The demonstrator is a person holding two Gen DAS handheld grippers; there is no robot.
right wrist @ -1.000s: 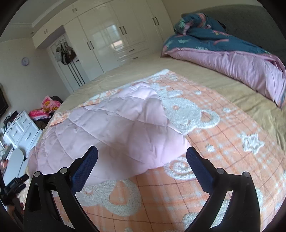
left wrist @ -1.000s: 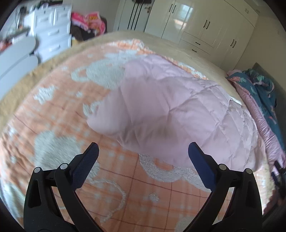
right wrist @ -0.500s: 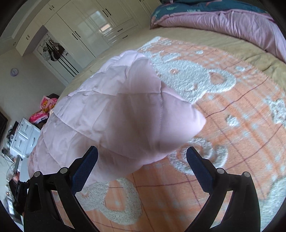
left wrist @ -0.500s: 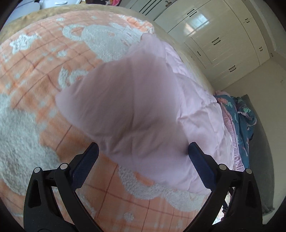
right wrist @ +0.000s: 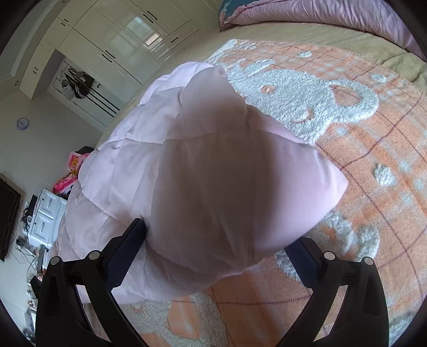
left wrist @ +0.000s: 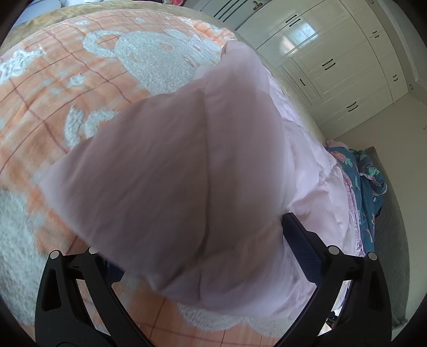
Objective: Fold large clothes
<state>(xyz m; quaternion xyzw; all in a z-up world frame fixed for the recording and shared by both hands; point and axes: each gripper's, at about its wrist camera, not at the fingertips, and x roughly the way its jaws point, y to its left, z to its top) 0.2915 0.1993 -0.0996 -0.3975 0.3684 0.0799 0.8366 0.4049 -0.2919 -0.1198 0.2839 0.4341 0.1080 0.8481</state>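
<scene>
Since it's a big padded piece, the bed (left wrist: 32, 88) serves as the work surface: orange checked blanket (right wrist: 373, 165) with white bear shapes on top, tan cover beyond it.

Pink quilted garment (left wrist: 173, 173) lies across the blanket and fills both views. One puffy corner is raised between each pair of fingers. My read: both near corners are being taken at once so the near edge can be carried over the rest for a fold.

Left hand-held gripper (left wrist: 202, 240): jaws wide apart, corner sits in the gap. Right finger (left wrist: 301, 245) touches the fabric edge; left finger is mostly hidden under the cloth. No pinch yet as far as I can see.

Right hand-held gripper (right wrist: 213, 245): also wide, fabric bulging between the fingers, left finger (right wrist: 128, 240) against the quilt side, right one partly covered. Not clamped.

Hard to make out: garment type — no sleeves, collar or zip visible. Near fabric is blurred and shadowed. Far hem is out of sight behind the raised corners.

Background: white wardrobe (left wrist: 333, 66), rolled duvet (right wrist: 320, 13) at the bed's end.
</scene>
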